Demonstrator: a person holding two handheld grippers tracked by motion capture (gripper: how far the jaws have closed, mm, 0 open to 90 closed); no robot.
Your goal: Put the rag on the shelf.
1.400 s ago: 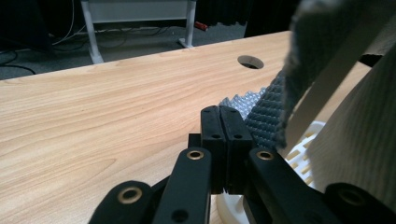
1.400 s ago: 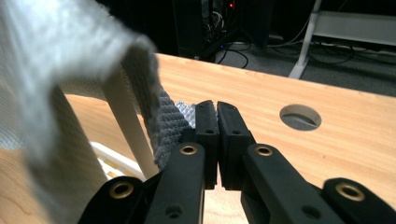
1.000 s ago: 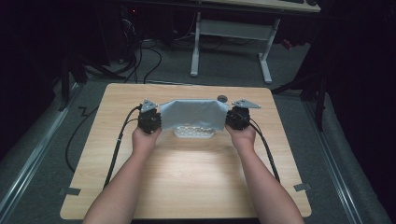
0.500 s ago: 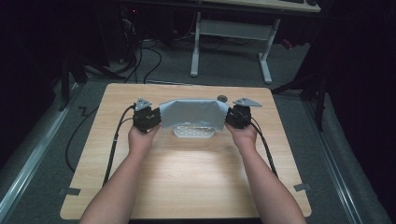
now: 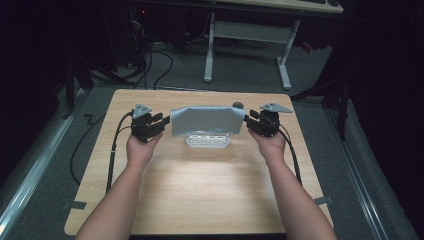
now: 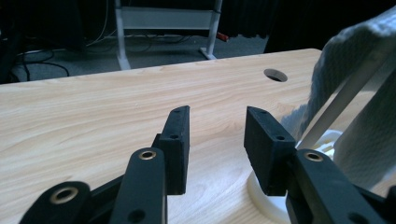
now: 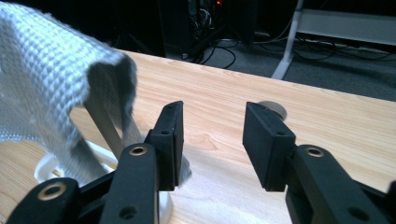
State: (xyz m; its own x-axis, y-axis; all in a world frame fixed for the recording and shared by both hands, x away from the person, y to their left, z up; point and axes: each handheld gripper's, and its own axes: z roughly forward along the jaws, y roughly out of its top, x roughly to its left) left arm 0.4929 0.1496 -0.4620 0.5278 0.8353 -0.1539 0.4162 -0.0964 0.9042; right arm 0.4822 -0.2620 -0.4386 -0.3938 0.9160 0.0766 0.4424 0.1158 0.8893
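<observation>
i see a grey cloth point(image 5: 207, 120) draped over a white rack point(image 5: 208, 140) on the bench point(image 5: 210, 185). my left gripper point(image 5: 159, 121) and right gripper point(image 5: 249, 119) flank the cloth, jaws open, holding nothing.

Pale waffle-weave cloth point(image 5: 207, 120) over a smooth white plastic rack point(image 5: 208, 141), light matt wood-grain surface point(image 5: 200, 185), matt black plastic pads on left gripper point(image 6: 217, 135) and right gripper point(image 7: 212, 135).
</observation>
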